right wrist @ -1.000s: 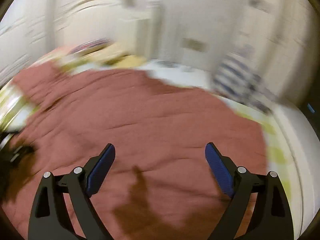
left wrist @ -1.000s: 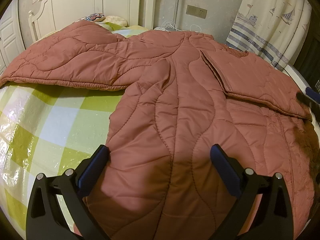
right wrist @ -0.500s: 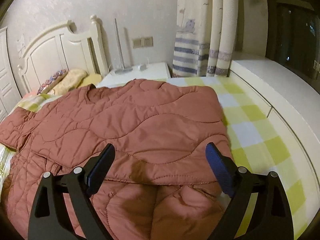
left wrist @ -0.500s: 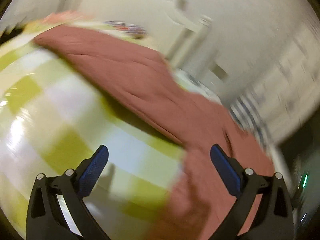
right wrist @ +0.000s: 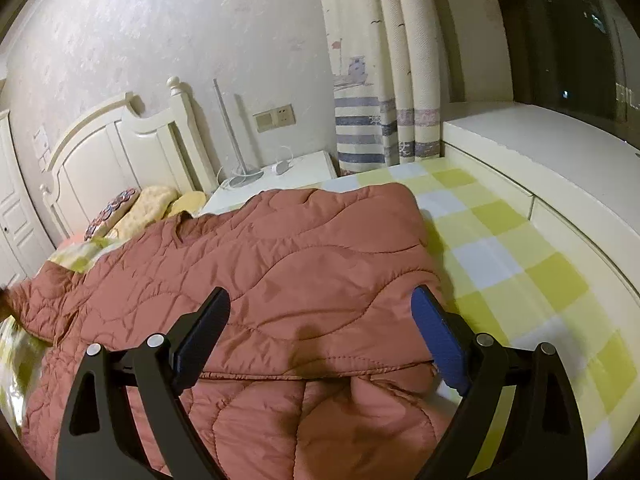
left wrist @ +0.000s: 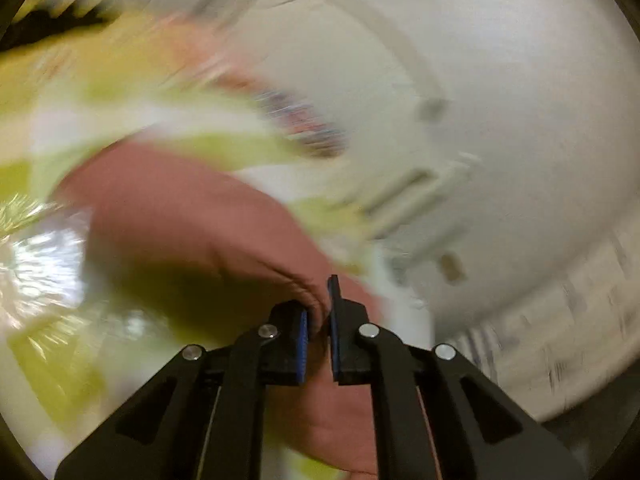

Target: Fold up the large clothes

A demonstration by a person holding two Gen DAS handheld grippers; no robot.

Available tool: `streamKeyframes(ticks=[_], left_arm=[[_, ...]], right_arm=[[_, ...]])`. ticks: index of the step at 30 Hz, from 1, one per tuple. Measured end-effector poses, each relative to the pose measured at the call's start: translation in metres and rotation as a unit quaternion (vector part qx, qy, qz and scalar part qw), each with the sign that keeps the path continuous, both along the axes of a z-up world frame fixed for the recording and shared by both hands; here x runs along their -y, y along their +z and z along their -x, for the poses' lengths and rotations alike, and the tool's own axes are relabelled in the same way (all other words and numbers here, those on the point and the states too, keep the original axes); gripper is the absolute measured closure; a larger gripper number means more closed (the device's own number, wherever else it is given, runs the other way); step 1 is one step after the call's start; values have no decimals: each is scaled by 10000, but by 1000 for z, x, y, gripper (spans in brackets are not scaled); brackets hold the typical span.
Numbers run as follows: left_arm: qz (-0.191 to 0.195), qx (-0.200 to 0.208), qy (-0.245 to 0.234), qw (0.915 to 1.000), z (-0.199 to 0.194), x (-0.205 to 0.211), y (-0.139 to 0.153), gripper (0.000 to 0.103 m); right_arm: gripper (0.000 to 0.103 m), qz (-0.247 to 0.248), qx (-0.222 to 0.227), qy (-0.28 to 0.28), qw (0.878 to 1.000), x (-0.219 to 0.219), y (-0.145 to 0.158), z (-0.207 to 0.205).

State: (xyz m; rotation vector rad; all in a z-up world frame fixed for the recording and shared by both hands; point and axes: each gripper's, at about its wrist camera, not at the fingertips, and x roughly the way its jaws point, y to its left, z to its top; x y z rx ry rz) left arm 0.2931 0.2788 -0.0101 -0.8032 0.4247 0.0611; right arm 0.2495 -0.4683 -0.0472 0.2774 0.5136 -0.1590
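Quilted rust jacket [right wrist: 280, 264] lies spread on bed w/ yellow-check sheet [right wrist: 520, 264]. Left claw [left wrist: 319, 320] clamped on a fold of jacket fabric; view blurred. Right claw [right wrist: 320, 320] wide open above jacket, gripping nothing.

Both tools are built alike. The left gripper [left wrist: 318, 320] has matt black plastic arms shaped as open triangular frames, with round silver screw heads at the pivots and blue pads lining the inner faces of its jaws. The right gripper [right wrist: 320, 332] shows the same black frames, silver screws and flat blue pads [right wrist: 438, 340].
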Motion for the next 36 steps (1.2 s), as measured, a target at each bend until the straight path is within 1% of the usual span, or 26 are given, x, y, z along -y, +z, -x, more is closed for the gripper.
streamKeyframes(ticks=[1, 3, 4, 5, 7, 8, 9, 10, 11, 12, 13, 14, 16, 17, 18, 19, 21, 23, 26, 27, 29, 30, 31, 33, 34, 36], left_arm=[[-166, 186, -232, 9994, 1, 25, 14, 95], [-639, 601, -988, 9912, 6, 103, 40, 95], [-810, 743, -1364, 9845, 5, 137, 50, 95], [-994, 882, -1776, 9751, 7, 176, 57, 95], [-1238, 1084, -2530, 9534, 9, 248, 64, 94], [-1339, 1136, -2999, 9377, 11, 290, 62, 89], [-1447, 1097, -3300, 9263, 14, 321, 57, 84], [-1690, 908, -3589, 9135, 12, 359, 47, 58], [-1859, 766, -3683, 9077, 17, 383, 34, 26], [-2008, 653, -3737, 9032, 19, 401, 23, 18], [-2129, 569, -3770, 8996, 21, 413, 13, 17], [-2273, 465, -3834, 8939, 23, 422, 1, 17], [-2421, 370, -3900, 8876, 30, 421, -19, 17], [-2453, 337, -3872, 8881, 39, 412, -31, 17], [-2453, 320, -3838, 8897, 38, 410, -33, 17], [-2437, 308, -3764, 8933, 41, 396, -36, 17], [-2363, 274, -3462, 9075, 43, 354, -44, 17], [-2275, 186, -3075, 9238, 50, 310, -45, 15], [-2337, -197, -2521, 9389, 52, 261, -59, 15], [-2356, -358, -2352, 9423, 54, 245, -66, 15], [-2404, -541, -2107, 9460, 58, 227, -80, 15], [-2357, -634, -2042, 9480, 56, 220, -87, 15], [-2080, -796, -2076, 9525, 52, 210, -96, 15], [-1812, -835, -2035, 9585, 50, 197, -97, 15], [-1749, -840, -2029, 9598, 49, 193, -98, 15], [-1775, -893, -2102, 9573, 47, 192, -102, 15]], right_arm=[[15, -12, 26, -9, 10000, 1, 0, 1], [15, -35, 65, -2, 10000, 2, 0, 2], [15, -43, 77, -8, 10000, 2, 0, 3], [15, -55, 96, -8, 9999, 2, -1, 3], [15, -69, 121, -7, 9999, 3, -1, 4], [15, -82, 128, -3, 9999, 3, -1, 5], [15, -91, 128, -5, 9999, 3, -1, 4], [15, -106, 124, -10, 9999, 4, -1, 4], [15, -126, 123, -12, 9998, 5, -2, 5], [15, -146, 130, -18, 9998, 5, -2, 5], [15, -171, 144, -22, 9997, 6, -2, 6], [15, -212, 171, -24, 9996, 8, -2, 8], [15, -283, 207, -23, 9994, 10, -3, 10], [15, -315, 213, -11, 9993, 10, -3, 10], [15, -331, 206, -2, 9992, 11, -3, 9], [15, -336, 193, 9, 9992, 10, -3, 9], [15, -319, 196, 27, 9993, 9, -3, 9], [15, -302, 207, 42, 9993, 8, -2, 9], [15, -297, 182, 50, 9994, 8, -3, 9], [15, -283, 174, 53, 9994, 8, -3, 8], [15, -236, 153, 57, 9996, 7, -4, 8], [15, -211, 133, 59, 9997, 6, -5, 7], [15, -191, 100, 63, 9997, 4, -5, 6], [15, -86, -30, -8, 10000, 2, -5, 3], [16, 66, -158, -121, 9998, -2, -3, 1], [18, 371, -335, -126, 9987, -17, 4, -2]])
